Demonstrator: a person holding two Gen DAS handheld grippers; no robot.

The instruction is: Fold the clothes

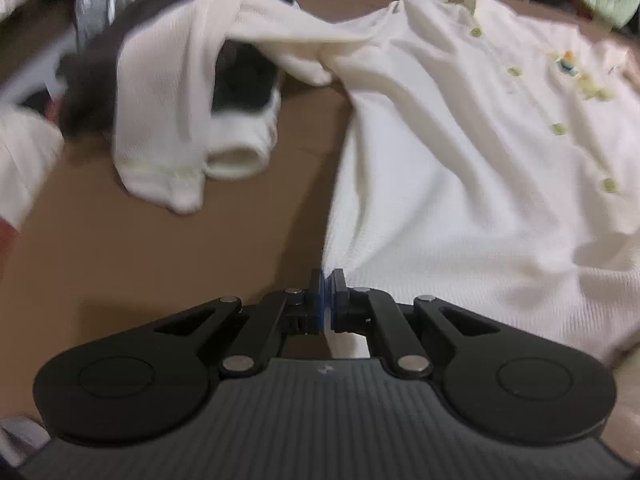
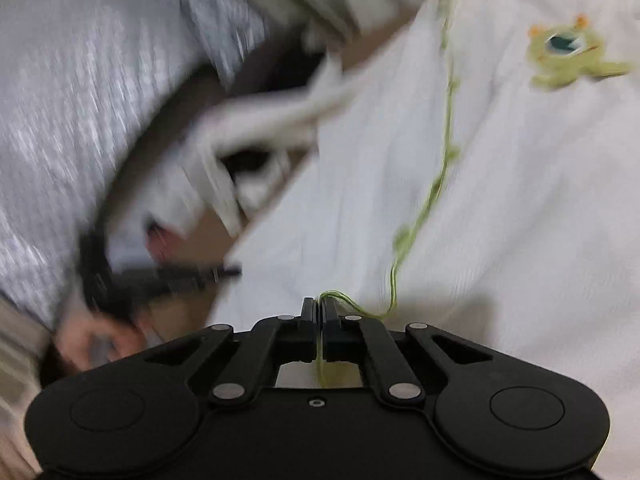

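The left hand-held gripper [image 1: 328,280] is closed, its blue pads pinching the lower edge of the shirt [image 1: 460,160]. The right hand-held gripper [image 2: 319,304] is also closed, clamping a green-trimmed edge of the same shirt, with the trim [image 2: 440,176] running up from between its fingers.

The shirt is a white buttoned garment with a green frog patch [image 2: 568,56]. Most of it lies on the brown desk [image 1: 160,248], front up. 1 sleeve [image 1: 172,120] is raised and draped to the left, apart from the body. Both views are blurred, so fine detail of each grip cannot be confirmed.

Risks from this state:

1. Thin grip. Each hold appears to take only an edge. A quick pull could slip the fabric free and drop the fold.
2. Loose sleeve. The draped sleeve could bunch under the body during a fold and leave a lump.
3. Uneven travel. If the 2 held points move at different rates, the edge will skew and the fold line will run crooked.
4. Trim strain. Load carried on the green trim alone could stretch it.
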